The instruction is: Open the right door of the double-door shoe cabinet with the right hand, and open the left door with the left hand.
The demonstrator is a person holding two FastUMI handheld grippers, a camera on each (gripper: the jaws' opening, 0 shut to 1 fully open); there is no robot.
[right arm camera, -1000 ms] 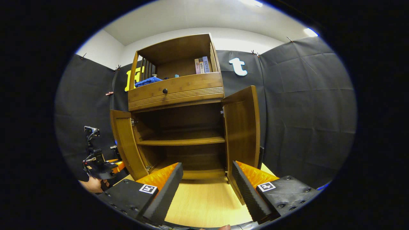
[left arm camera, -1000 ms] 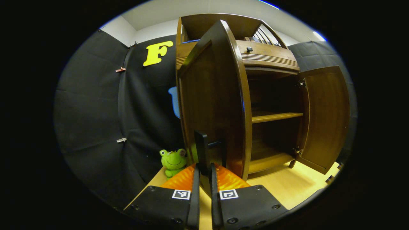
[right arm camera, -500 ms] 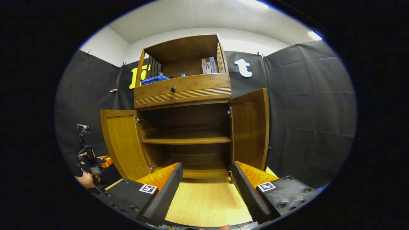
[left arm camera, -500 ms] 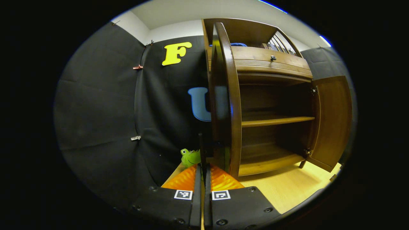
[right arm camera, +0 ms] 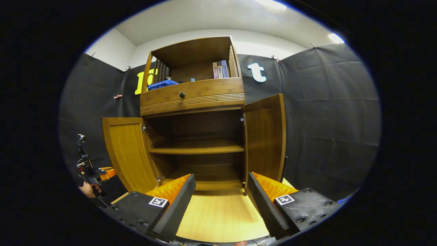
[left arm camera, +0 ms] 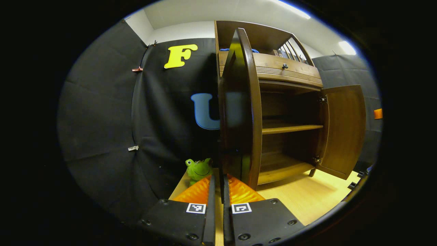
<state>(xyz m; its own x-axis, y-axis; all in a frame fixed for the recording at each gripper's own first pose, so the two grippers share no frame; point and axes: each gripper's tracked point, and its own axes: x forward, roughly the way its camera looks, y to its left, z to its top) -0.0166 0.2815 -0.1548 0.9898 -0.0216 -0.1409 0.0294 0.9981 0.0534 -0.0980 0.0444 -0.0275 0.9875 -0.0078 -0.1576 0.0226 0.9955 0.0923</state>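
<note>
Brown wooden double-door shoe cabinet (right arm camera: 196, 136) stands on pale wood flooring (right arm camera: 222, 215) with both doors swung wide, so I judge little remains. My left gripper (left arm camera: 217, 191) is pinched on the left door's (left arm camera: 239, 112) handle; my right gripper (right arm camera: 222, 191) hangs spread, holding nothing. Black cloth walls surround us.

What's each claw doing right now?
Left claw: closed, at the left door's edge; a grip cannot be told.
Right claw: open, holding nothing.

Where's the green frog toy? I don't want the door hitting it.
In the left gripper view, the green frog toy sits low on the wooden floor, against the black cloth, just left of the open left door.
</note>
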